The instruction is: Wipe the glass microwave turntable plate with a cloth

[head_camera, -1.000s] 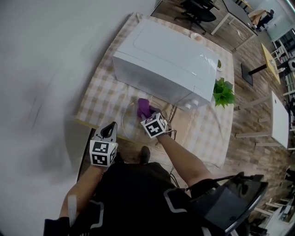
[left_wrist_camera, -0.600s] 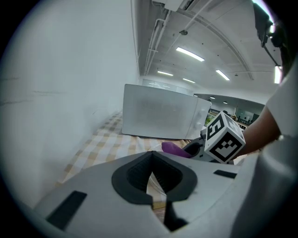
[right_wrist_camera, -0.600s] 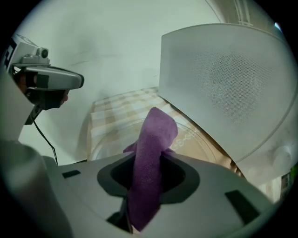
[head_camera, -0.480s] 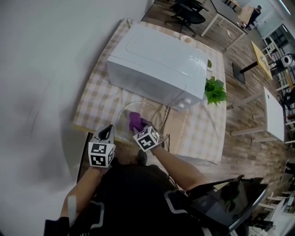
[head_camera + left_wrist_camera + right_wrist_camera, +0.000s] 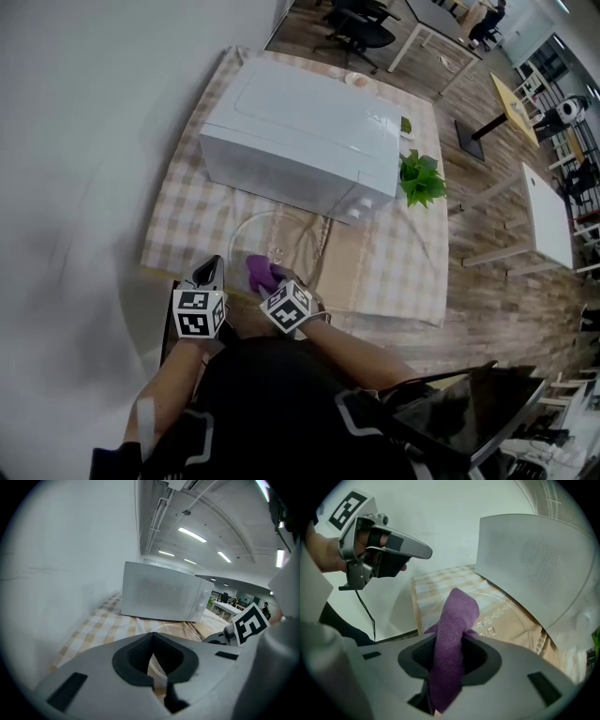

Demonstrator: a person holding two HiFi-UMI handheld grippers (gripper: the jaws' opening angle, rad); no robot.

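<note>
Plate (image 5: 246,234) lies flat on the table (image 5: 184,217), out of the microwave (image 5: 300,131) and just in front of it, toward the table's near left corner. That leaves the whole top face open for wiping.

Cloth (image 5: 452,634), purple, is bunched into a thick fold and sticks out past the jaw tips, so the fabric meets the glass and the plastic doesn't. Right tool (image 5: 450,663) is clamped on the cloth, which fills the gap between the jaws. From the head view the cloth sits over the plate's near rim. It looks like it's on the glass, but can't confirm contact.

Left tool (image 5: 152,660) has its jaws together or all but together, with nothing in them. It hangs above the table's near edge, just left of the plate and not touching it. Probably parked out of the wiping path, ready to steady the rim.

Judgement: wiping is under way at the near side of the plate. The plate isn't held, so a hard push could slide it on the table.

Plant (image 5: 419,178) stands at the microwave's right end, well apart from the work.
</note>
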